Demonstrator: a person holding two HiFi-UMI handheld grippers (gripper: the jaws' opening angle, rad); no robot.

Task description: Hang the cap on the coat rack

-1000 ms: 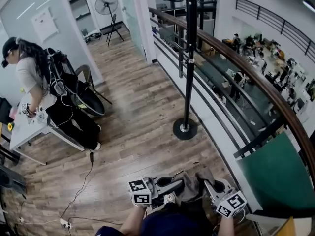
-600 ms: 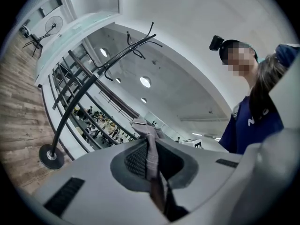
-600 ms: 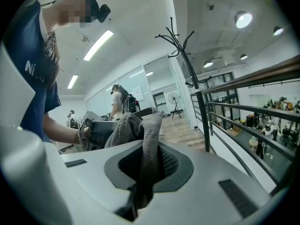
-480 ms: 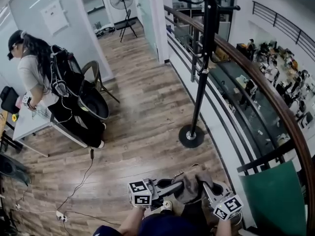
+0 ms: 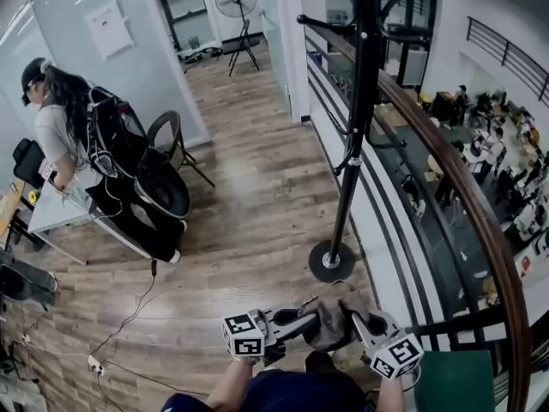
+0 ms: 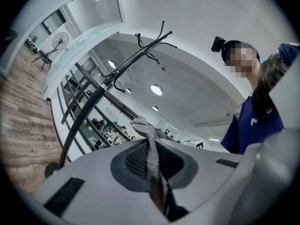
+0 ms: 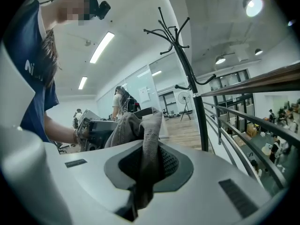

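railing [image 5: 467, 187] and the open drop behind it looked the main hazard: a cap [image 5: 330, 326] missing a hook on the coat rack [image 5: 353, 144] could have gone over. the cap hung low between the left hand-held gripper [image 5: 310, 323] and right hand-held gripper [image 5: 352, 320], each clamped tight on thin fabric that might slip. a person [image 5: 60, 127] at a counter [image 5: 43, 213] and a floor cable [image 5: 129, 320] lay well aside.

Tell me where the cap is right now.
In the head view the cap is at bottom centre, pinched between the left gripper and right gripper, near the base of the coat rack.
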